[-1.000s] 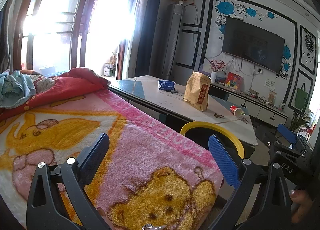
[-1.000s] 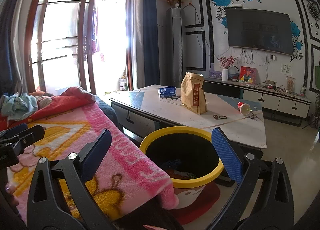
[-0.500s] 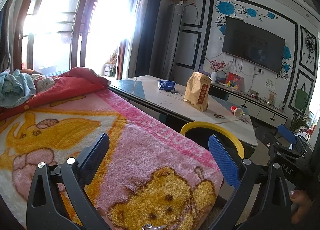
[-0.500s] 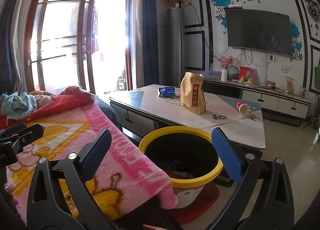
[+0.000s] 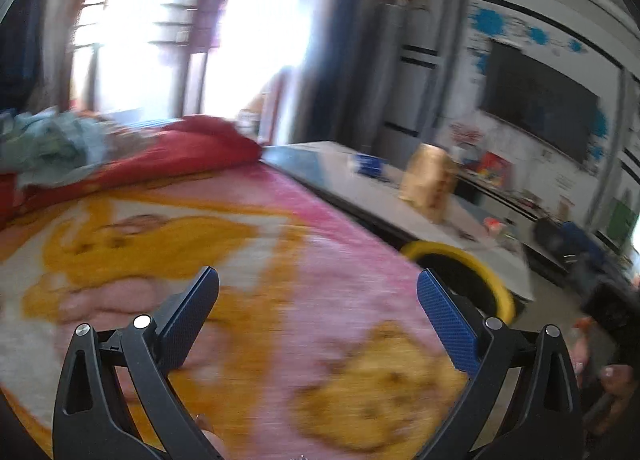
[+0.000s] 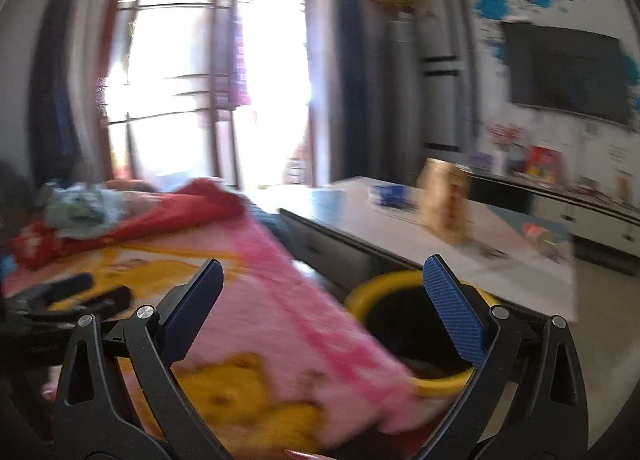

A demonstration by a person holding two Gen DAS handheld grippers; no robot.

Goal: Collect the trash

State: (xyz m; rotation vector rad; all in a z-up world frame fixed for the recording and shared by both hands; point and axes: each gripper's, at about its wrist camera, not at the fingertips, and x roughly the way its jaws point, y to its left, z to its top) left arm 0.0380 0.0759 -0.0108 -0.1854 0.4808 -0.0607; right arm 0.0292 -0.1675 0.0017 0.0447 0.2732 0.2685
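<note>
Here, the trash sits on the low table (image 6: 500,256): a brown paper bag (image 6: 444,200) upright near its middle, a blue wrapper (image 6: 390,196) just beside it, a small red cup (image 6: 534,232) farther along. The yellow-rimmed bin (image 6: 400,288) stands between table and pink blanket (image 5: 280,260). My left gripper (image 5: 318,300) and right gripper (image 6: 322,292) both hang spread wide, holding nothing, above the blanket. Everything is blurred.

A fuzzy pink-and-yellow fleece blanket (image 5: 248,260) lies beside a glossy stone-look table (image 6: 360,216) bearing a matt brown paper bag (image 6: 444,200); the bin's yellow rim (image 6: 380,284) looks like smooth plastic, the gripper pads (image 6: 452,308) textured blue.
</note>
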